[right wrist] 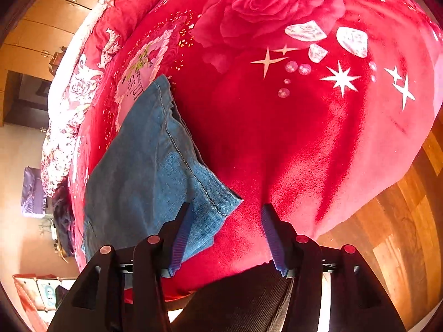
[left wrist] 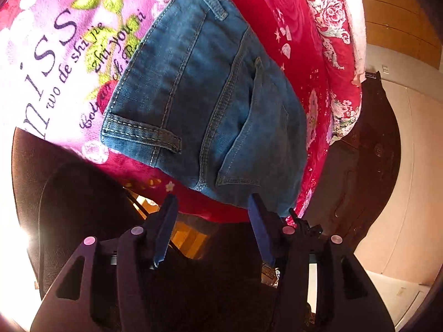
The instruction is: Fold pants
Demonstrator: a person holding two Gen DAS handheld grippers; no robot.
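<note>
Blue denim pants (left wrist: 210, 99) lie folded on a red and pink flowered blanket (left wrist: 49, 44); a back pocket and belt loops face up in the left wrist view. My left gripper (left wrist: 213, 202) is open and empty, its tips just short of the pants' near edge. In the right wrist view the pants (right wrist: 146, 166) lie at left, a folded corner pointing right. My right gripper (right wrist: 225, 211) is open and empty; its left finger (right wrist: 182, 229) is over the denim corner, its right finger over the blanket (right wrist: 304, 127).
The blanket covers a bed whose edge drops to a wooden floor (right wrist: 401, 221) at right. Wooden cabinets (right wrist: 36, 36) stand behind. A dark chair-like shape (left wrist: 69, 193) sits below the left gripper. Bags and clutter (right wrist: 41, 290) lie at lower left.
</note>
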